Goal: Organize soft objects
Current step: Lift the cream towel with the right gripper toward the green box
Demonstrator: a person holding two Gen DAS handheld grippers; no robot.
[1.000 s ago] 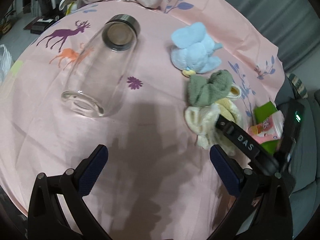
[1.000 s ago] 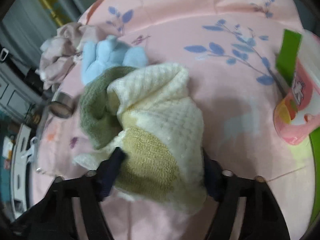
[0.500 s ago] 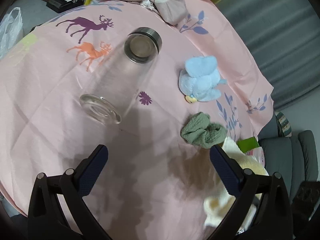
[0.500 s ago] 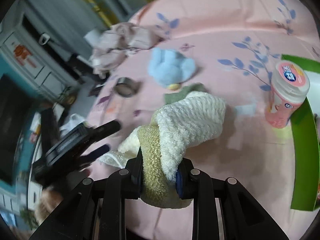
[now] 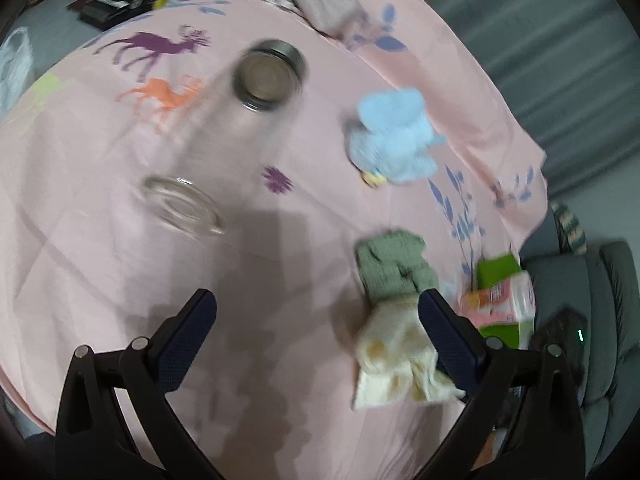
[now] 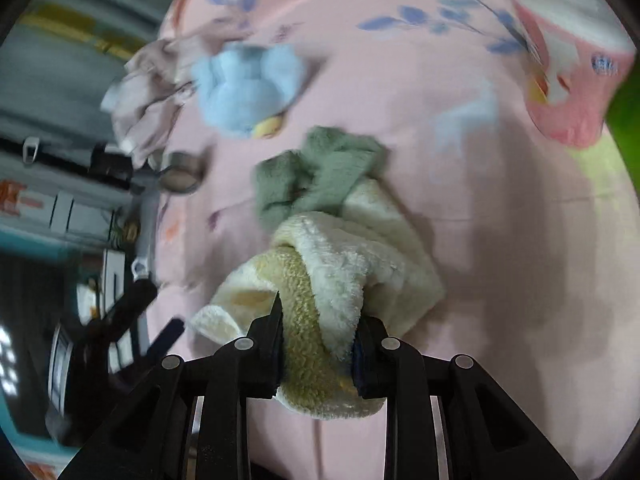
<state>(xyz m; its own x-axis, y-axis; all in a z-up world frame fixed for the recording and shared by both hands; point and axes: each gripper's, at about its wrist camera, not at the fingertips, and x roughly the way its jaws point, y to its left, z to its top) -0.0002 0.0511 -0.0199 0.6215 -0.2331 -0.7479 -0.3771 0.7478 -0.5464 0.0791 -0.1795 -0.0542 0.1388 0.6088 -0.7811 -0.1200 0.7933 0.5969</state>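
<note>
The right gripper (image 6: 318,334) has its fingers clamped on a cream-and-tan fluffy towel (image 6: 320,280), which hangs bunched over the pink printed tablecloth (image 6: 500,220); a crumpled sage-green cloth (image 6: 320,176) lies at the towel's 12 o'clock, touching it. The left gripper (image 5: 316,320) stands with fingers spread wide and holding nothing, the same towel (image 5: 396,356) just inside its right finger. A light-blue plush toy (image 5: 394,136) sits at 1 o'clock and a clear glass jar (image 5: 224,136) on its side at 11 o'clock.
</note>
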